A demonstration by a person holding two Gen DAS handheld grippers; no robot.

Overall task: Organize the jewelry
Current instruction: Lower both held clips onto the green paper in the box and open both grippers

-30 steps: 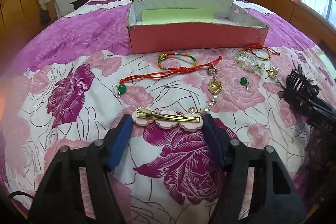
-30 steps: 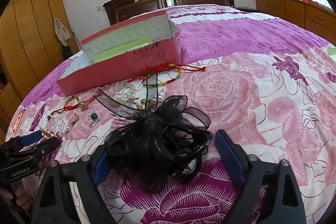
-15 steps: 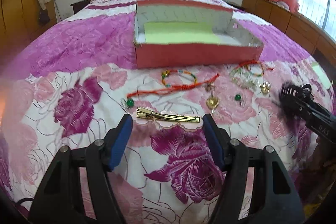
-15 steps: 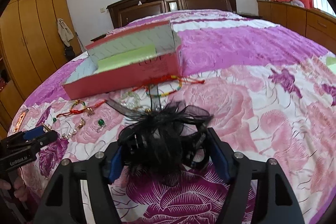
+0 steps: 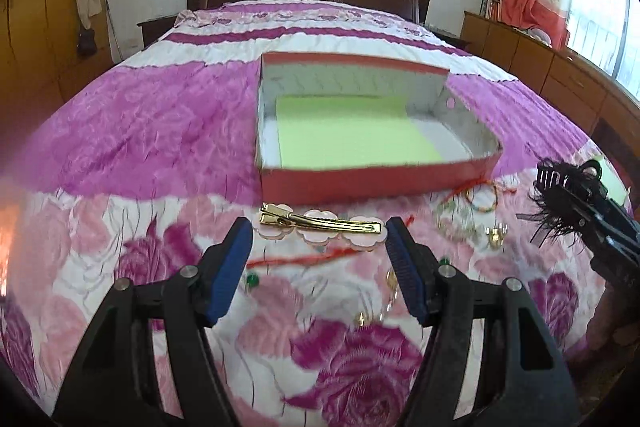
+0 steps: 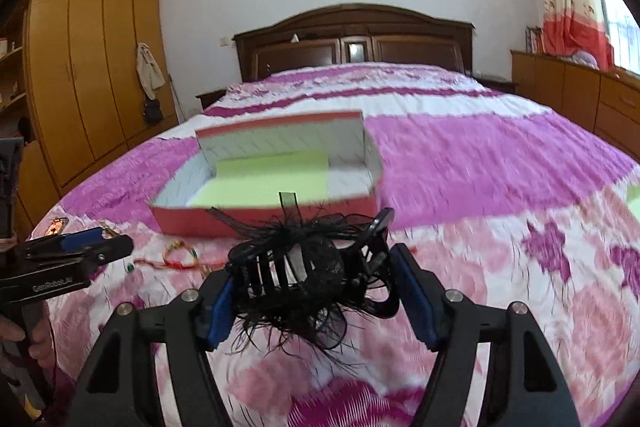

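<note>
My left gripper (image 5: 320, 235) is shut on a pink flower hair clip with a gold clasp (image 5: 320, 225), held by its ends above the bedspread, just short of the red box (image 5: 376, 181). My right gripper (image 6: 316, 275) is shut on a black feathery hair claw (image 6: 312, 263), lifted off the bed in front of the red box (image 6: 264, 217). The box is open, with a green sheet (image 5: 352, 133) on its floor. The right gripper with the claw (image 5: 576, 203) shows at the right of the left wrist view.
Bracelets (image 5: 480, 193), a red cord (image 5: 312, 259), green bead earrings (image 5: 252, 281) and gold charms (image 5: 496, 235) lie on the floral bedspread in front of the box. A headboard stands at the back, a wardrobe left, cabinets right.
Both grippers have closed on their items and lifted them off the bed, moving towards the box. The view now looks down into the box.
</note>
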